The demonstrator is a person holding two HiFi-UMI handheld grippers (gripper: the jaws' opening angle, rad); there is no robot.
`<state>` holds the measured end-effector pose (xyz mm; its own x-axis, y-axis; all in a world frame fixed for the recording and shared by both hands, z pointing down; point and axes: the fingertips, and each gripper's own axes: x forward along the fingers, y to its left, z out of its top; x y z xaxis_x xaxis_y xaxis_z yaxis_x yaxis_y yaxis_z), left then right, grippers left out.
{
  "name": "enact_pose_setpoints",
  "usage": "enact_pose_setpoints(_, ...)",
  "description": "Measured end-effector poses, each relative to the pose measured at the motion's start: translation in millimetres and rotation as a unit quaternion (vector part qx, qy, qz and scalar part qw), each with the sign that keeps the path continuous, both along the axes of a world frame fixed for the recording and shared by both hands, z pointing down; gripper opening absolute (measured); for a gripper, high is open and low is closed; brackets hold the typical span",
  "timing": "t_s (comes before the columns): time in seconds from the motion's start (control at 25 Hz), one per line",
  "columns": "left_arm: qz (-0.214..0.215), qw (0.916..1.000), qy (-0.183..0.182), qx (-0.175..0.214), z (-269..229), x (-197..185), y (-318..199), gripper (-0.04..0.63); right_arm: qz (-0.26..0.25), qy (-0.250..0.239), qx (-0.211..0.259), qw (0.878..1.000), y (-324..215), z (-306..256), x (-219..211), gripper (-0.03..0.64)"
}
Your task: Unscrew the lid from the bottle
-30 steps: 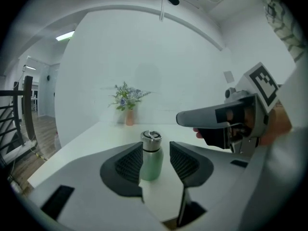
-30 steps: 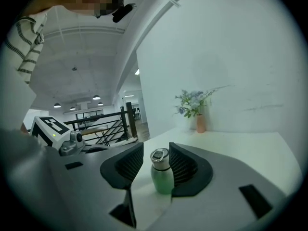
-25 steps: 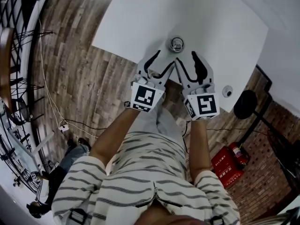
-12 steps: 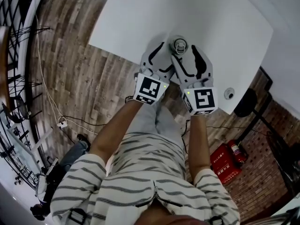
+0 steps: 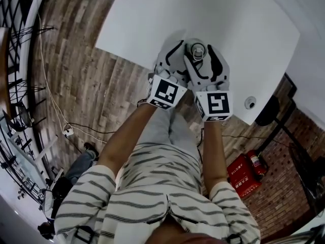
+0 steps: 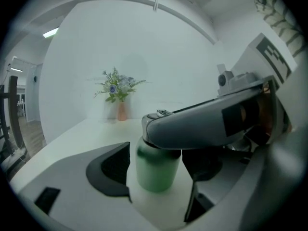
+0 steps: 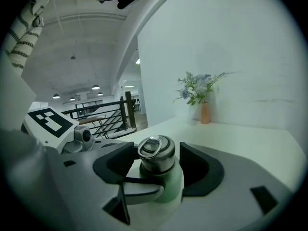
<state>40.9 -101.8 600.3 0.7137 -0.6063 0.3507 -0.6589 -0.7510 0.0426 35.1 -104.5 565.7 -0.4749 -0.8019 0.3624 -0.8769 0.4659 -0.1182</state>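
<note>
Steel over green: the lid (image 7: 156,150) sits on the bottle (image 7: 174,186), which stands upright on the white table (image 5: 152,14), close to the person's edge. The left gripper (image 6: 155,170) brackets the green body with its jaws apart, seemingly to steady it. The right gripper (image 7: 157,159), jaws likewise apart and not quite touching, flanks the lid, placed to turn it. A second ago the bottle stood ahead of both grippers; now they have moved in and it sits between their widened jaws.

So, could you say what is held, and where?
Nothing yet: left hand-held gripper open around the bottle body, right hand-held gripper around the lid.
</note>
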Motion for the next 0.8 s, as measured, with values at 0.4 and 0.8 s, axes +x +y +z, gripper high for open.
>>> enact_pose_setpoints(0.4, 0.016, 0.9999, 0.0, 0.002, 3.9, 6.6, -0.6, 0.304, -0.003, 0.006, 0.001, 1.0, -2.6, 3.3, -2.1, 0.242)
enact_pose_setpoints(0.8, 0.023, 0.9997, -0.005, 0.004, 5.4, 5.2, 0.4, 0.304, -0.013, 0.01, 0.003, 1.0, -2.5, 4.0, -1.9, 0.255)
